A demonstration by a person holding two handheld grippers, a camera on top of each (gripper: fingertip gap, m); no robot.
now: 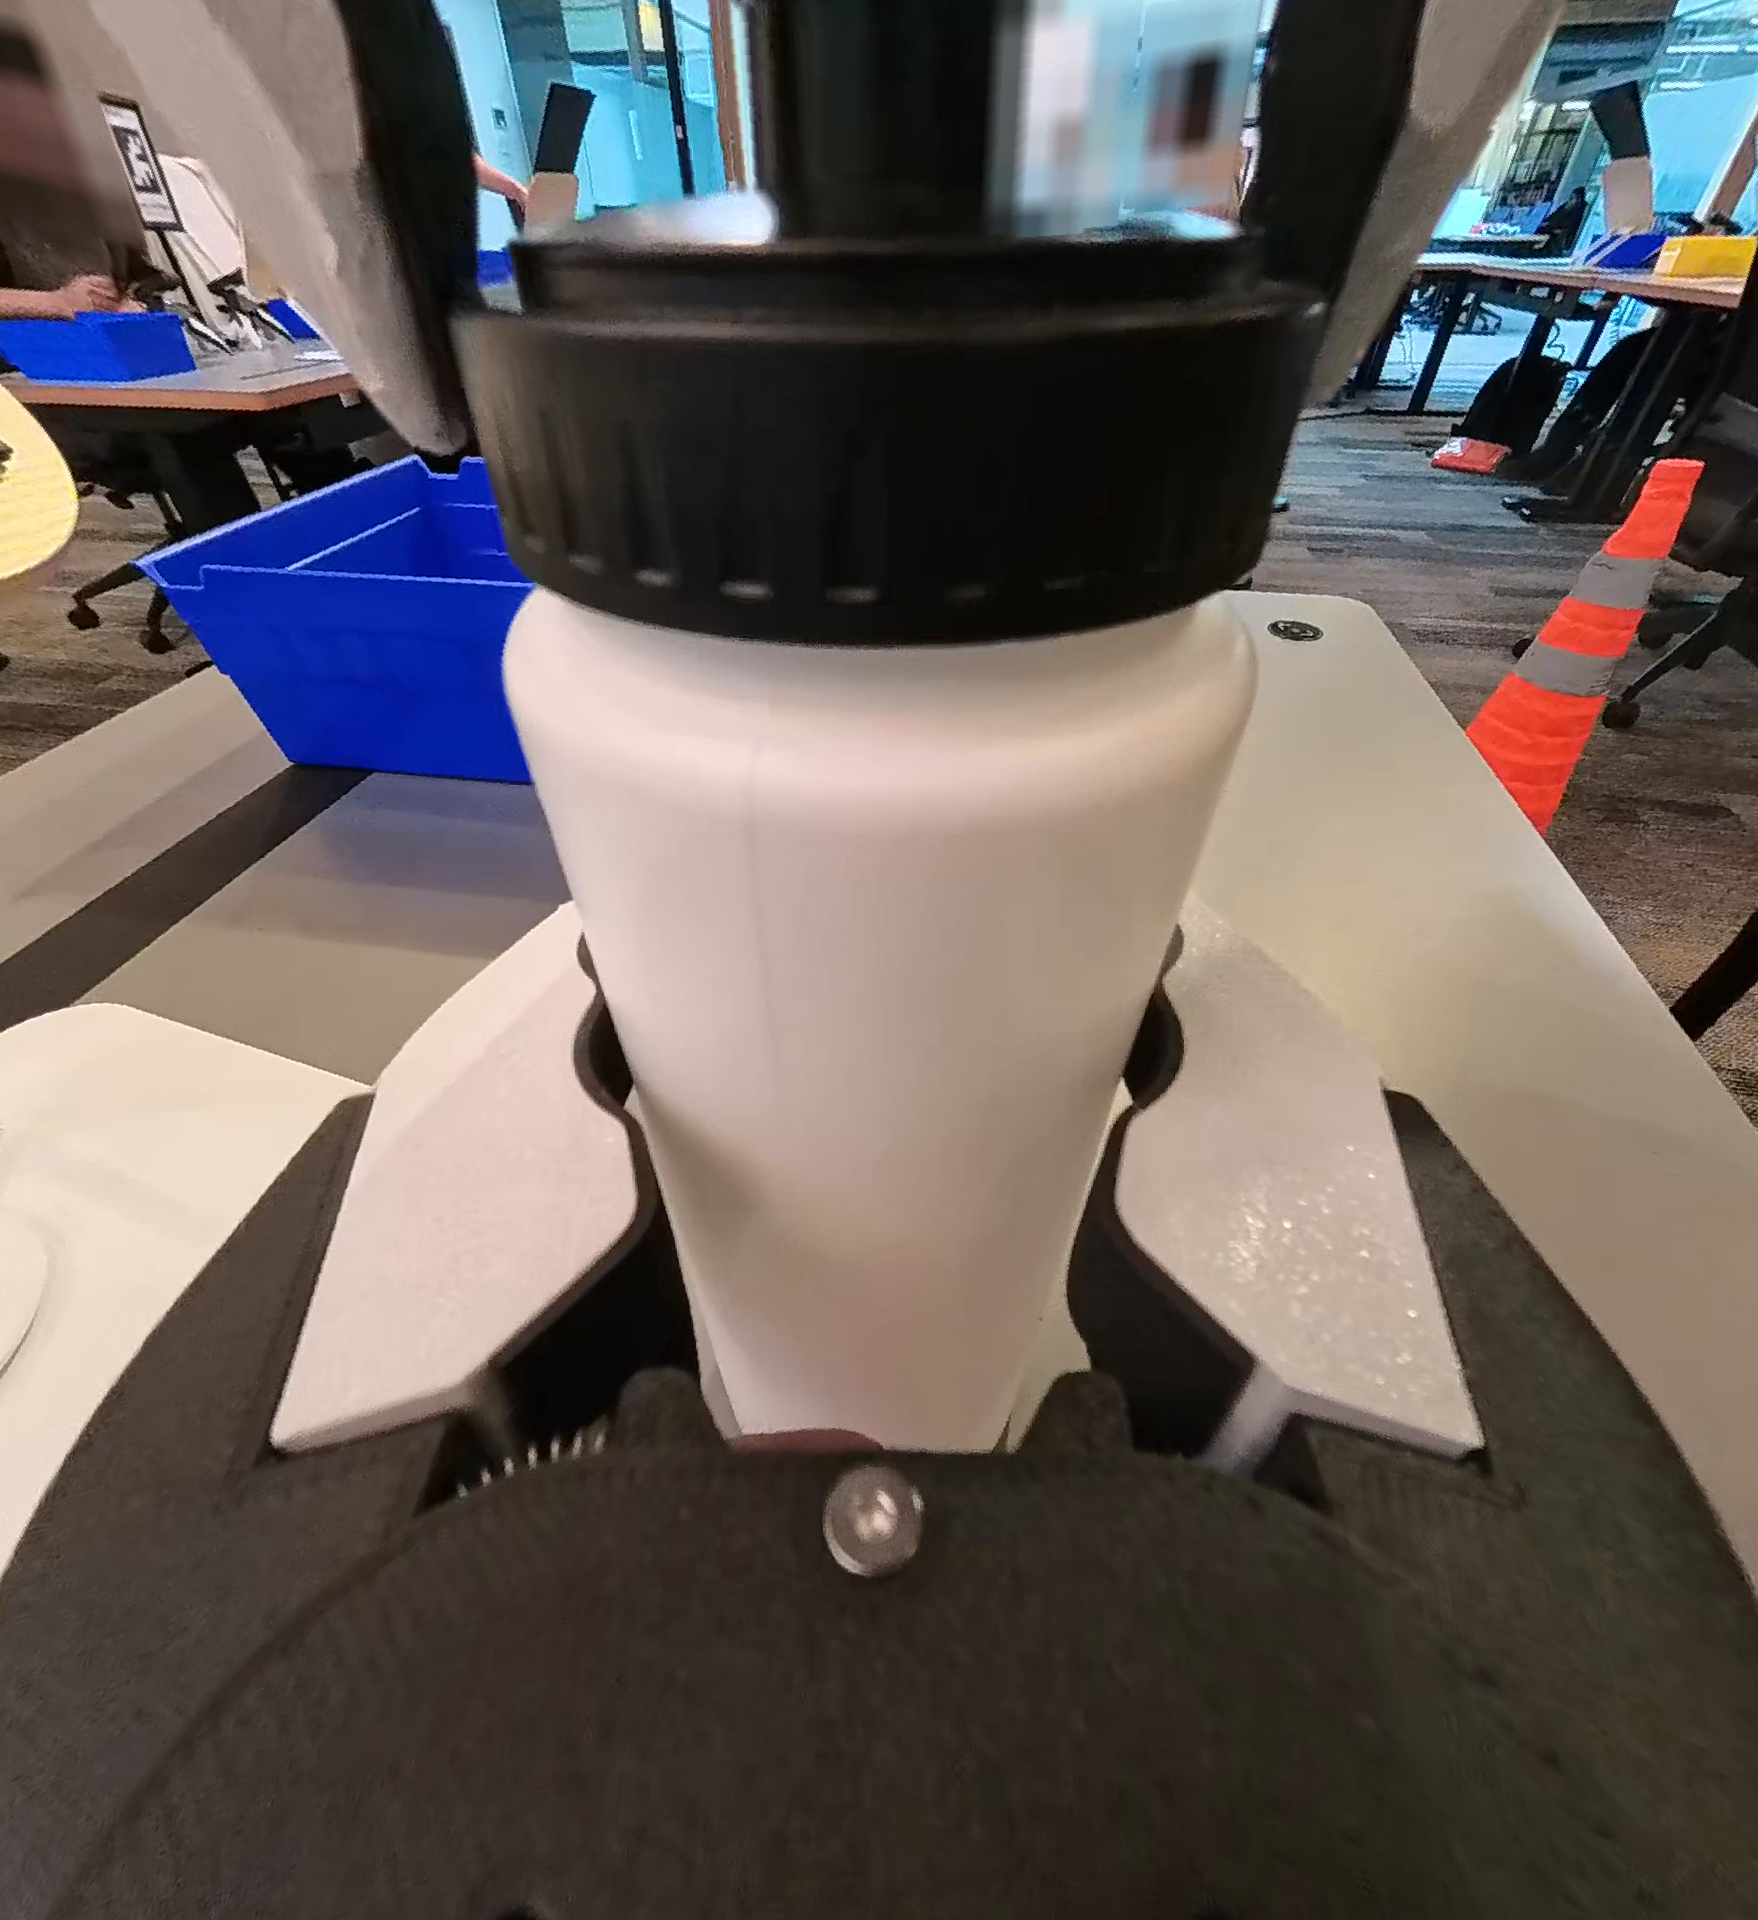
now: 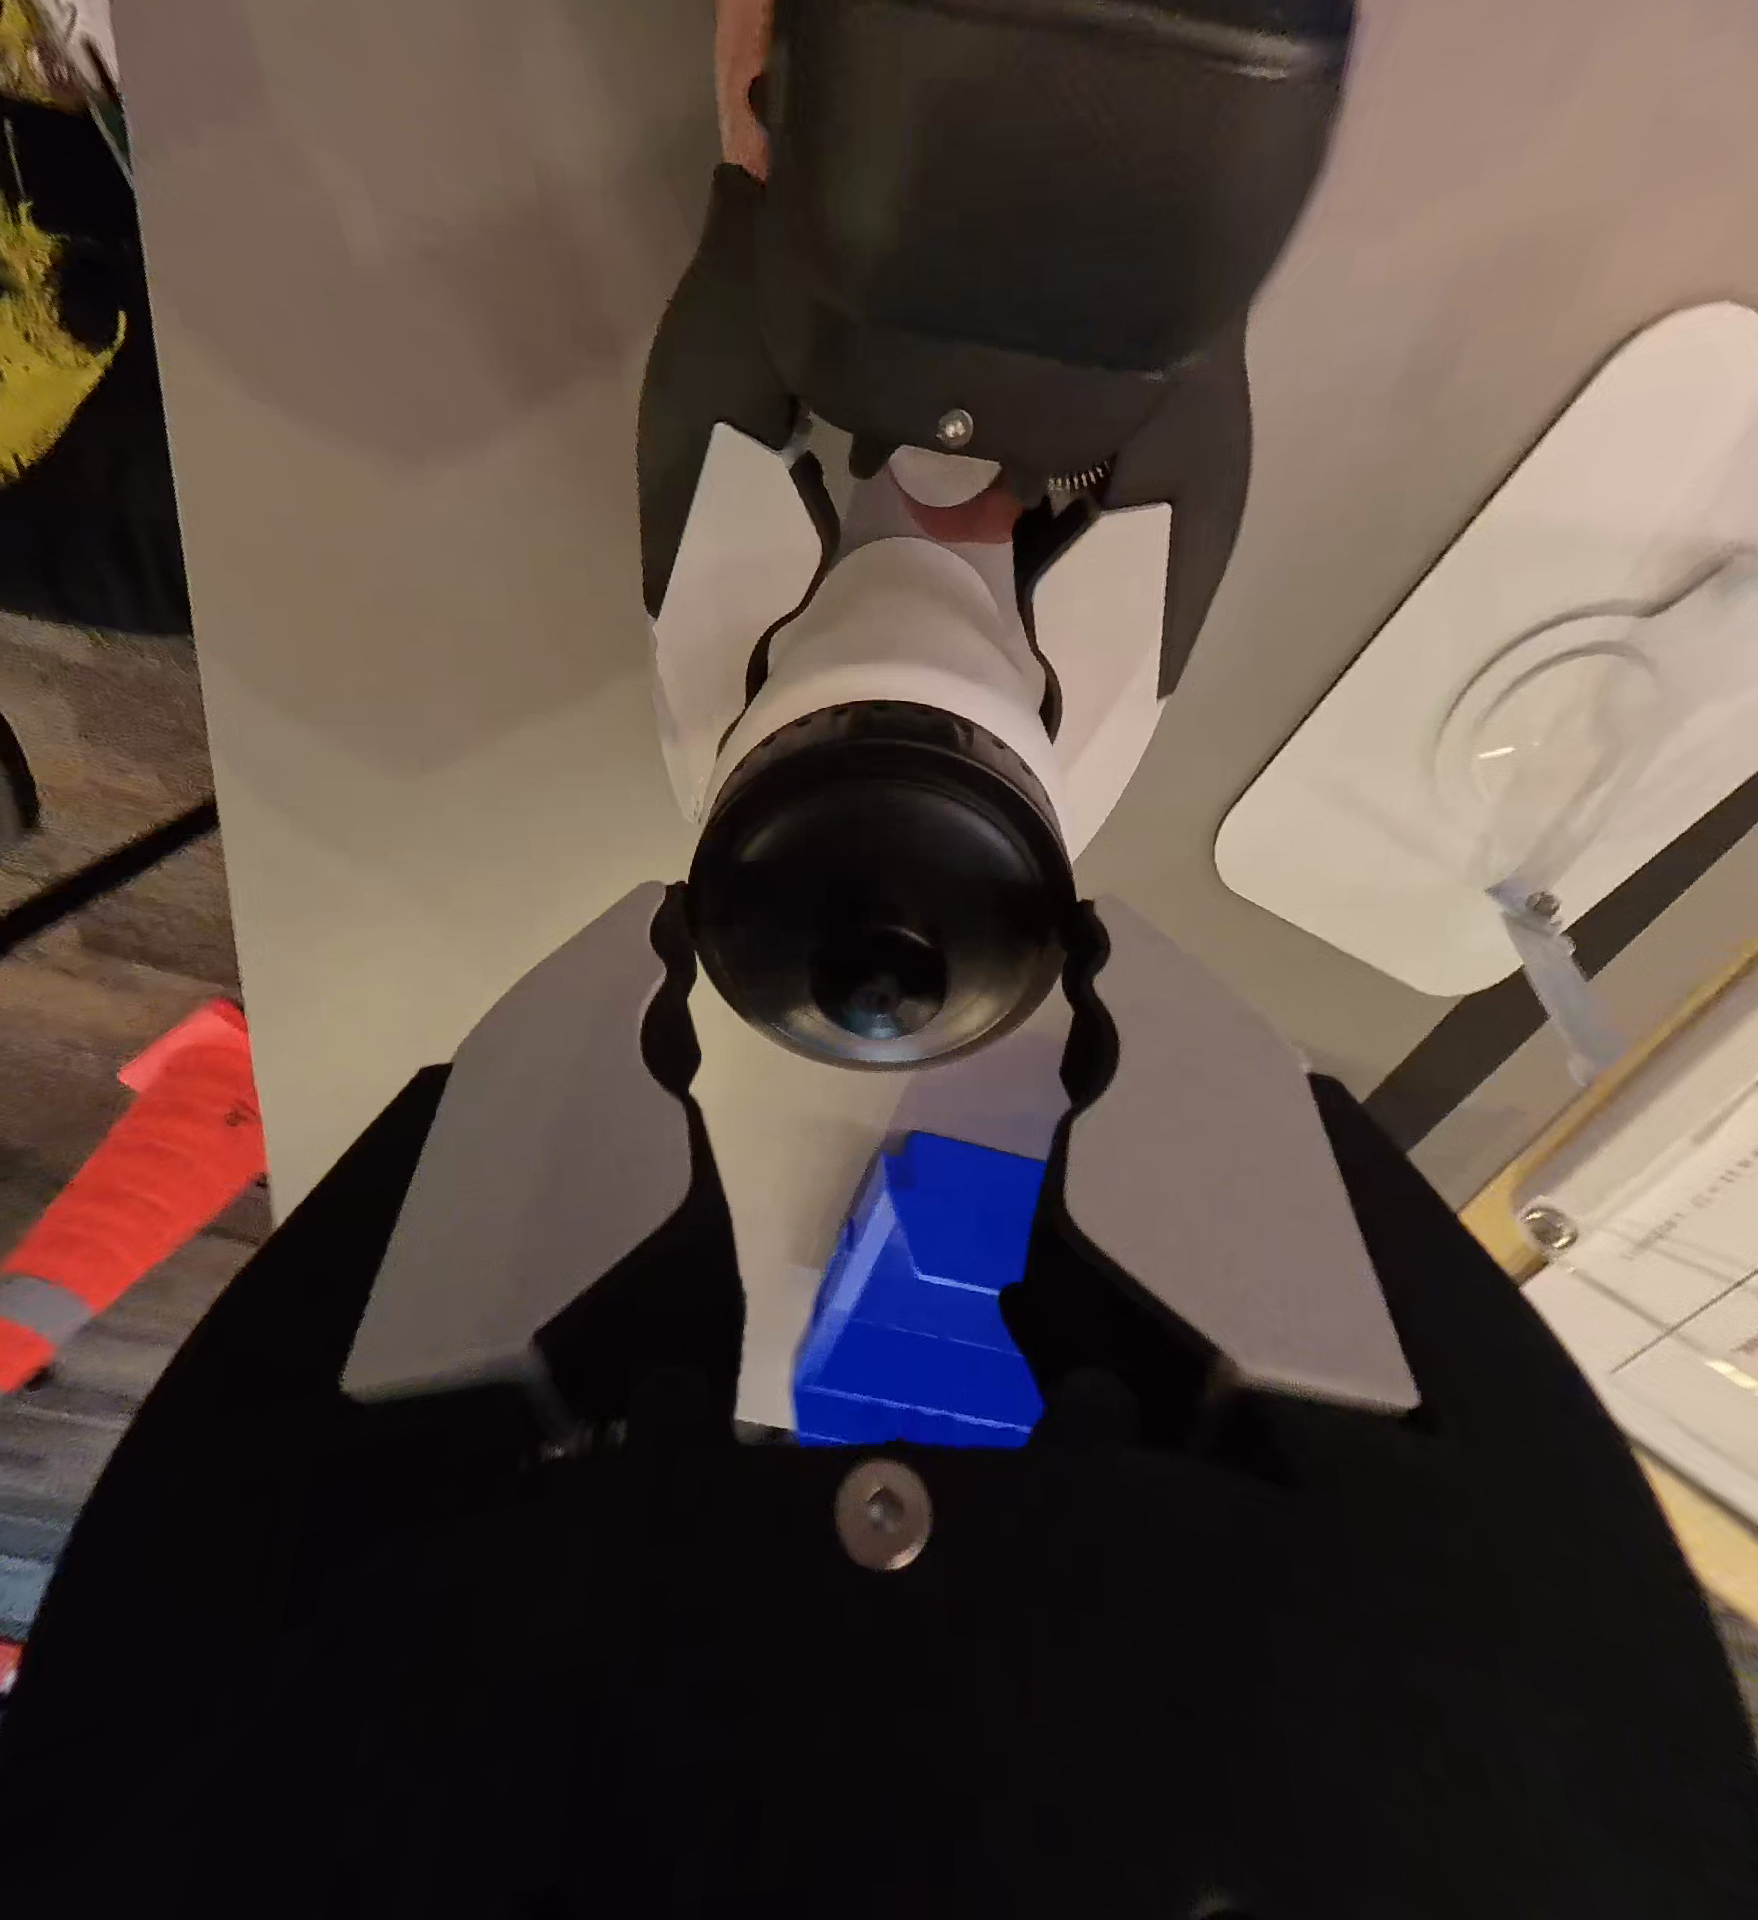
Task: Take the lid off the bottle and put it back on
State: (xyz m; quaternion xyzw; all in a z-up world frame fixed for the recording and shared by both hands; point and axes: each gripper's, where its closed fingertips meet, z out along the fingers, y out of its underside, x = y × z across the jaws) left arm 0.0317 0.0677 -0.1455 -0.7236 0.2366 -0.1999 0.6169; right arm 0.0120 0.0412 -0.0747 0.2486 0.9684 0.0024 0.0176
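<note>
We hold the white bottle (image 1: 885,987) upright above the table (image 1: 1374,935), left gripper (image 1: 880,1049) clamped on its body. Right gripper (image 2: 880,961) pinches the black ribbed lid (image 2: 880,894), seated on the bottle.

**Bottle between two tongs, over the counter**

The bottle (image 1: 875,987) stands between the fingers of the left tongs (image 1: 880,997), above the counter (image 1: 1374,831). The lid (image 1: 885,468) sits on top of it, and the right tongs (image 2: 880,971) flank the lid from above. A bin (image 1: 355,644) lies behind and left of the bottle; a cone (image 1: 1592,644) stands on the floor to the right.
</note>
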